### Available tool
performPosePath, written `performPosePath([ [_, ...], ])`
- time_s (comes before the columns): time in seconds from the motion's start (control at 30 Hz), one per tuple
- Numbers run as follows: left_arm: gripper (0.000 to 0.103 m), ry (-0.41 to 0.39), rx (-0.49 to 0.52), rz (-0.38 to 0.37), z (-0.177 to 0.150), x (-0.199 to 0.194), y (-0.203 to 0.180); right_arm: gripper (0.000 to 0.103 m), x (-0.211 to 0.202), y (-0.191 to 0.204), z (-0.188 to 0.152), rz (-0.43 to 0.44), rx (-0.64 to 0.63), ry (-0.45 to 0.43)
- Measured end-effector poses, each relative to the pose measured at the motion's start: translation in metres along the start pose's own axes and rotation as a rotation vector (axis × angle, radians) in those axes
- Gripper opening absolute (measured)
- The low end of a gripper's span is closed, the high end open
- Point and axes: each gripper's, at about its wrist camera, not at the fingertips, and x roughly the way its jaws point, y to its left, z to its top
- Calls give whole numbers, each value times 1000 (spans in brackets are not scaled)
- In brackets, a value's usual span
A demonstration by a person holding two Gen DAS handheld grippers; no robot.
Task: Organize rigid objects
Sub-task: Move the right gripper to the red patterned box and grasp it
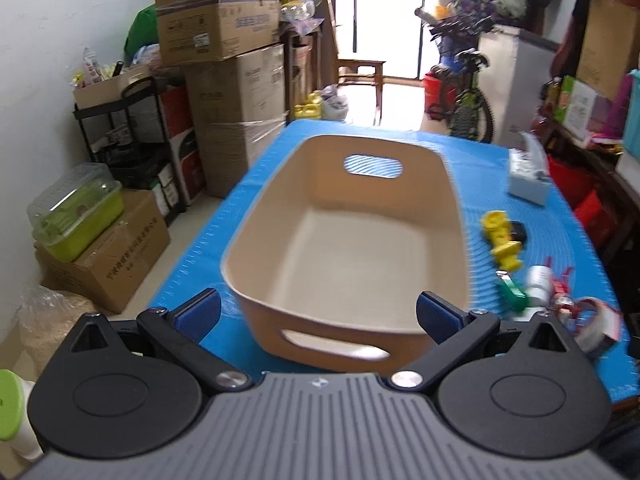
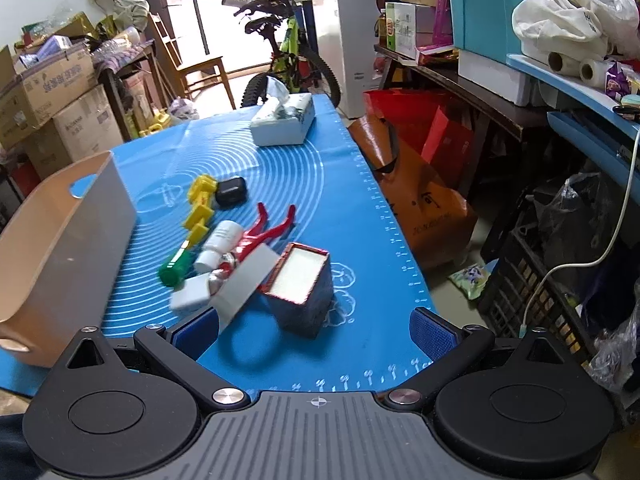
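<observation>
A tan plastic basket [image 1: 456, 216] with handle cut-outs stands empty on the blue mat; it also shows at the left of the right wrist view [image 2: 92, 216]. My left gripper [image 1: 318, 314] is open and empty, just before the basket's near wall. To the basket's right lies a pile: a yellow toy [image 2: 199, 211], a black case [image 2: 231, 197], a white bottle [image 2: 218, 246], a green-capped marker [image 2: 175, 268], a red and silver figure [image 2: 260, 232], a white block [image 2: 191, 295] and an open red-edged box [image 2: 301, 290]. My right gripper [image 2: 314, 328] is open and empty, just before the box.
A tissue box [image 2: 284, 122] stands at the mat's far right. The blue mat [image 2: 352, 208] ends at the table's right edge, with bags and crates on the floor beyond. Cardboard boxes [image 1: 236, 120] and a black rack [image 1: 128, 136] stand left of the table.
</observation>
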Motion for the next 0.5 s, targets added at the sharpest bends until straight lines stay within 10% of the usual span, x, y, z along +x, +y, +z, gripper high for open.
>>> performPosePath([
  [0.3,101,41,-53,99,21,52,45,100,43,-5,3,-33,21,63],
  [0.5,83,73,-61,106,26,77,53,100,60,6,6,-51,-70,58],
])
